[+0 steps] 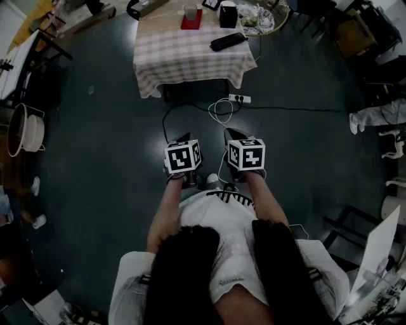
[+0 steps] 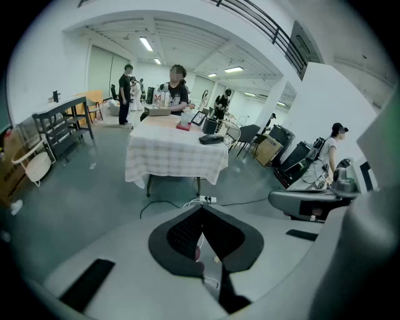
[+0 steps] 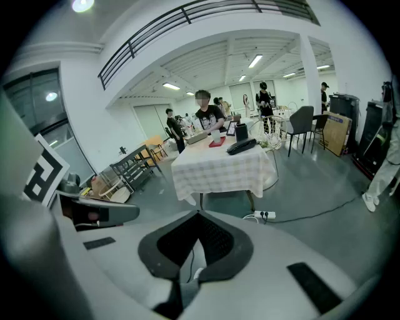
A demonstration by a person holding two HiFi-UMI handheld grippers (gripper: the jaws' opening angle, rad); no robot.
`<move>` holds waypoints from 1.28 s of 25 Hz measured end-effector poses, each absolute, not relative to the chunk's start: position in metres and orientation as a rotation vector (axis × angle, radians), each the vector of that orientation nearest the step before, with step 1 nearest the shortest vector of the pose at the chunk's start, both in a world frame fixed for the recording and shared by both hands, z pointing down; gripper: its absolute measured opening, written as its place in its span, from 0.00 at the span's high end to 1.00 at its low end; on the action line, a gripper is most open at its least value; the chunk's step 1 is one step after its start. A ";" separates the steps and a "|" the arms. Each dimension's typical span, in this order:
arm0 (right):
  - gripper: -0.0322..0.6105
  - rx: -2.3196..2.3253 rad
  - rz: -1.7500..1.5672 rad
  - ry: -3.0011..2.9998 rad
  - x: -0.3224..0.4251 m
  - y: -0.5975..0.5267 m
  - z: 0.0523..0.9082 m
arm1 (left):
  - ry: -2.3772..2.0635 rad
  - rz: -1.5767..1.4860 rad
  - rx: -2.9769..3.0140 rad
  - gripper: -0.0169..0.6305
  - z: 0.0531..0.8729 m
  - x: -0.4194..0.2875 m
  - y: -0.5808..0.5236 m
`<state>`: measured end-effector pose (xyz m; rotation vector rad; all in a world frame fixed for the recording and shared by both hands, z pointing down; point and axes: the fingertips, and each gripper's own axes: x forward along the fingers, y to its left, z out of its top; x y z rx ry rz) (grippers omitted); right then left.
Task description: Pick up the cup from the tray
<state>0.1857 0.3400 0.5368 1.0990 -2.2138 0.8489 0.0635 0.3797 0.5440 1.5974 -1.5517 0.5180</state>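
While the head view looks steeply down on both tools, held side by side close to the person's body above the floor (image 1: 95,146), only the tool views show the room level-on. The left tool (image 1: 181,137) has its jaws pressed together with nothing between them. In its own view the dark pads (image 2: 187,234) meet at the tip. That view also catches the right tool's body at its right edge. The right tool (image 1: 235,132) is likewise pressed together and empty. Its view shows the left tool's marker cube (image 3: 42,175) at the far left.

A power strip (image 1: 239,98) lies on the floor between the tools and the worktop (image 1: 190,54), which is draped in a checked cloth. The cup (image 1: 190,11) stands on a red tray (image 1: 191,24) at the worktop's far edge, ahead of both tools and well apart from them. To the tray's right stands a black box (image 1: 228,14).

The right tool view shows the cup (image 3: 216,135) upright on the tray (image 3: 217,143), with a person (image 3: 209,115) standing just behind it. The left tool view gives the tray (image 2: 183,126) only as a small red patch, the cup too small to make out. The head view cuts off before that person.
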 end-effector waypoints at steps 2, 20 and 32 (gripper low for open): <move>0.94 1.095 0.845 -2.207 0.187 0.339 0.537 | -1.552 0.513 1.598 0.96 0.542 0.066 0.379; 0.94 0.996 0.883 -2.327 0.199 0.338 0.530 | -1.578 0.529 1.551 0.97 0.547 0.082 0.377; 0.66 0.999 0.794 -2.397 0.176 0.277 0.521 | -1.563 0.510 1.561 0.96 0.553 0.061 0.322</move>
